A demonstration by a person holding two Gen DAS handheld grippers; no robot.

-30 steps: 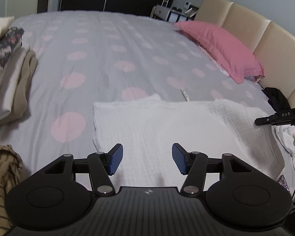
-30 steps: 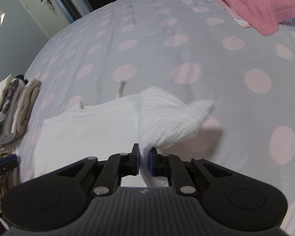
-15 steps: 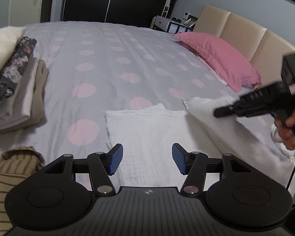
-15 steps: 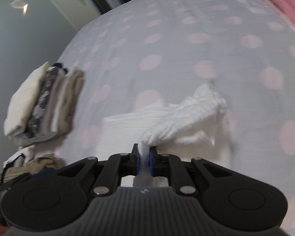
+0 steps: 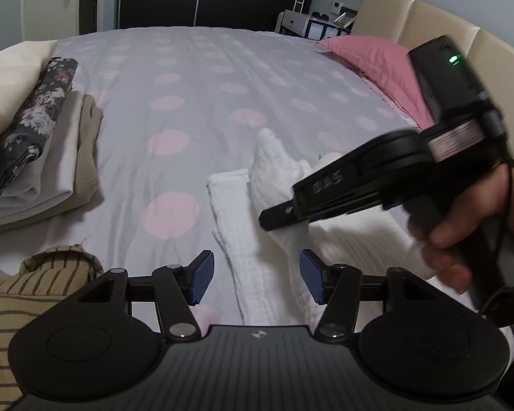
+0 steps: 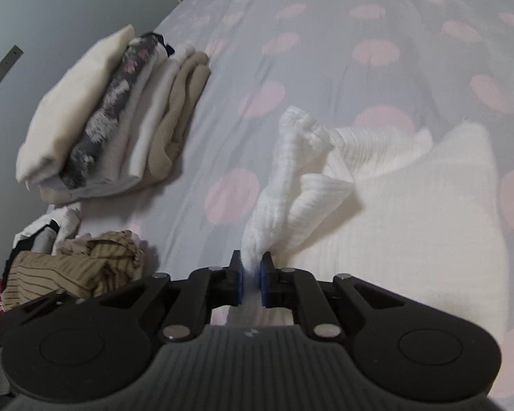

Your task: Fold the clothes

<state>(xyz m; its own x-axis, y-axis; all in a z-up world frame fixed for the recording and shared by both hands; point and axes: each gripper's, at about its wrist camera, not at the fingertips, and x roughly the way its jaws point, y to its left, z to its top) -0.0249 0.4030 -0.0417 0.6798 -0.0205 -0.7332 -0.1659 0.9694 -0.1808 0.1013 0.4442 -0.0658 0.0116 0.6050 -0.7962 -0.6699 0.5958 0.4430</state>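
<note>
On a bed [image 5: 222, 78] with a pink-dotted cover, the right gripper [image 6: 251, 282] is clamped on a bunched end of a white textured garment [image 6: 411, 212] and has carried it up and leftward across the garment's flat part over the last second — a fold in progress, by the look of it. The left gripper [image 5: 255, 281] hovers with its jaws apart over the garment's near edge, holding nothing. A stack of folded clothes [image 5: 27, 130] lies well to the left, a crumpled striped garment [image 6: 82, 270] nearer — likely awaiting folding.
</note>
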